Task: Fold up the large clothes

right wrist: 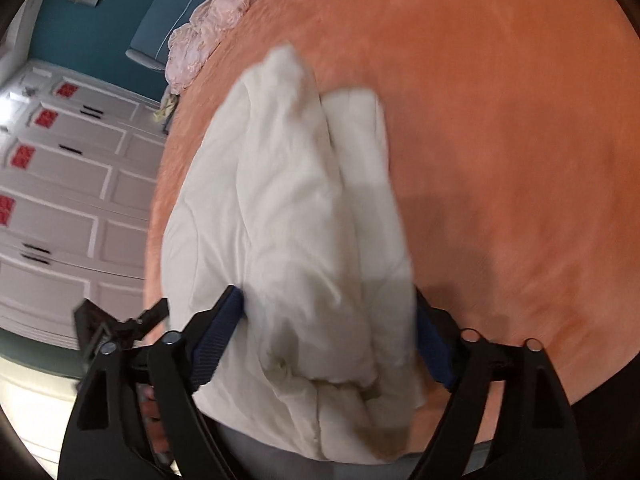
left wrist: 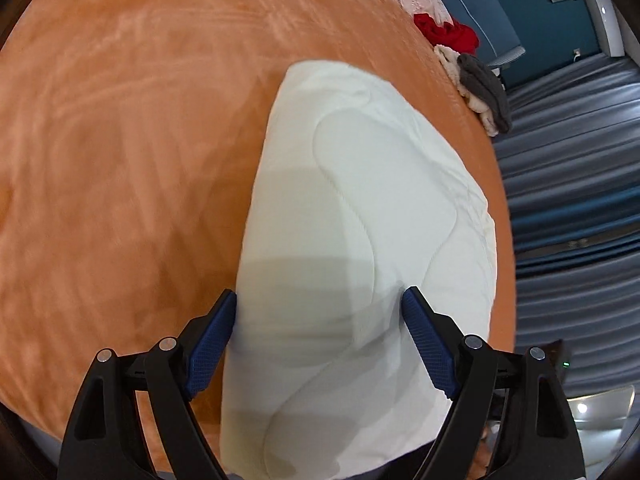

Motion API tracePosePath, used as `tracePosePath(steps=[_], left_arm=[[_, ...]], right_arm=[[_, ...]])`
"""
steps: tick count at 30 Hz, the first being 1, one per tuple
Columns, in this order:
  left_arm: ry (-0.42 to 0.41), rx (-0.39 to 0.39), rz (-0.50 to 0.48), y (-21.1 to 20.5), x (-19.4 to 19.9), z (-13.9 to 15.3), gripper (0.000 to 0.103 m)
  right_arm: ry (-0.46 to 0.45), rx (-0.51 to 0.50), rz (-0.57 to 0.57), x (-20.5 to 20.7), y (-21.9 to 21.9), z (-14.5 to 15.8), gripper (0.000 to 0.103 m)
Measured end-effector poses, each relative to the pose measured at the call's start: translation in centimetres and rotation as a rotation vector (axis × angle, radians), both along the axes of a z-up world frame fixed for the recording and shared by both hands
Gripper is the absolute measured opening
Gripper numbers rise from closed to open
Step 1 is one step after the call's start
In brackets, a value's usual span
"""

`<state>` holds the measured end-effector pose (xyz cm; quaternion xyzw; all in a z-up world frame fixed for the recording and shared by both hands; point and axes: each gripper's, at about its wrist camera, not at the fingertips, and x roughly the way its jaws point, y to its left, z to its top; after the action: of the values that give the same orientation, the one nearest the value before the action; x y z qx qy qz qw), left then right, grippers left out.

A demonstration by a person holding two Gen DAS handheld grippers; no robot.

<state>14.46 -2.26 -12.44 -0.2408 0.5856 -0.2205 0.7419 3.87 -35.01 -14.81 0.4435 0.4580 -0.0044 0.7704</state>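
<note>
One white quilted comforter [left wrist: 360, 208], folded into a thick bundle, lies on the orange bed cover [left wrist: 120, 140] near its edge. Left gripper [left wrist: 318, 340] hangs above it, jaws spread wide, grasping nothing. Right gripper [right wrist: 328, 332] straddles the bundle's layered end [right wrist: 304, 220], jaws wide; contact unclear through blur. At the bed's far edge: red garment [left wrist: 448, 34], cream one, grey one [left wrist: 486, 84], pink fabric [right wrist: 208, 36].
</note>
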Motion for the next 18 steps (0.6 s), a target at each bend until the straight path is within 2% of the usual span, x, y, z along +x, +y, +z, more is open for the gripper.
tracePosePath(steps=[1,4,6,9,12,13,15,16,17,18], left_arm=[[-0.004,0.003,-0.003,-0.1,0.0,0.0,0.082],[0.001,0.009,-0.022,-0.7,0.2,-0.6,0.089],[0.031,-0.019,-0.016,-0.8,0.7,-1.6,0.096],[0.092,-0.079,0.011,-0.8,1.5,-2.7,0.098],[0.078,-0.057,-0.014,-1.3,1.7,-2.6,0.098],[0.068,-0.049,-0.028,-1.6,1.8,-2.3,0.098],[0.034,-0.031,-0.054,-2.0,1.6,-1.3,0.094],[-0.005,-0.012,-0.071,-2.2,1.4,-0.6,0.089],[-0.028,-0.003,-0.078,-2.3,1.1,0.0,0.083],[-0.061,0.008,-0.090,-2.4,0.8,0.8,0.080]], right_arm=[[0.000,0.016,-0.010,0.0,0.2,-0.4,0.087],[-0.002,0.071,-0.033,0.2,0.4,-1.2,0.089],[-0.008,0.073,-0.034,0.6,0.6,-1.4,0.090],[-0.009,0.066,-0.032,1.5,0.7,-1.6,0.090],[-0.012,0.057,-0.041,2.3,0.7,-1.6,0.090],[-0.013,0.046,-0.041,2.6,0.8,-1.5,0.085],[-0.037,-0.011,-0.018,3.1,1.5,-0.6,0.063],[-0.053,-0.054,0.004,3.2,1.9,0.2,0.049],[-0.068,-0.101,0.026,3.3,2.4,1.4,0.039],[-0.079,-0.133,0.036,3.3,2.6,2.3,0.036]])
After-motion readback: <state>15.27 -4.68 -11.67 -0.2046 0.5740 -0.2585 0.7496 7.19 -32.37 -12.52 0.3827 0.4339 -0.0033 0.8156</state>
